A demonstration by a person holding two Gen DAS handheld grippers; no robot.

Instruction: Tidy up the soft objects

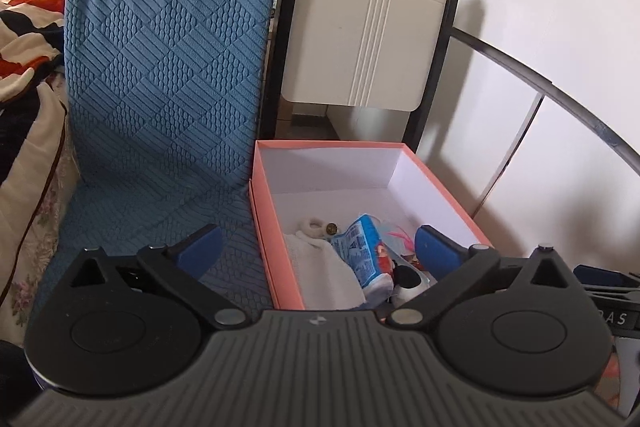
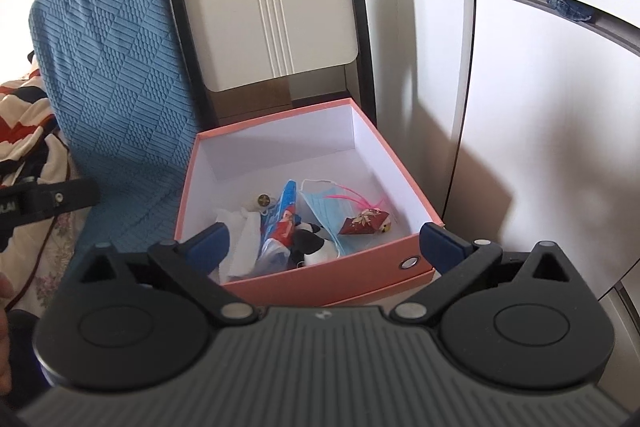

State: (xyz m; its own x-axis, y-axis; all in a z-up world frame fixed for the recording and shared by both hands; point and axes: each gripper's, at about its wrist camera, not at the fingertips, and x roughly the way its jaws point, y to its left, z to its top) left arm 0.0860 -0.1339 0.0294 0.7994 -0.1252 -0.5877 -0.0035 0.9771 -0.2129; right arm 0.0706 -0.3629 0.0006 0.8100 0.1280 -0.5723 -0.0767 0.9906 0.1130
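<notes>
Pink box (image 2: 316, 279), blue textured cushion (image 1: 168, 67), beige folding chair (image 2: 272, 11), white wall (image 2: 540, 87)

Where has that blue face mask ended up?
In the right wrist view, the blue face mask lies inside the pink box, toward its right, under a small red ornament and beside the panda toy.

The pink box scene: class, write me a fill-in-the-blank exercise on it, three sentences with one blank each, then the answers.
1. The face mask lies inside the pink ____.
2. Both the left gripper and the right gripper have jaws standing ____ with nothing between them.
3. The textured cushion left of the box is ____ in colour.

Answers: box; open; blue
</notes>
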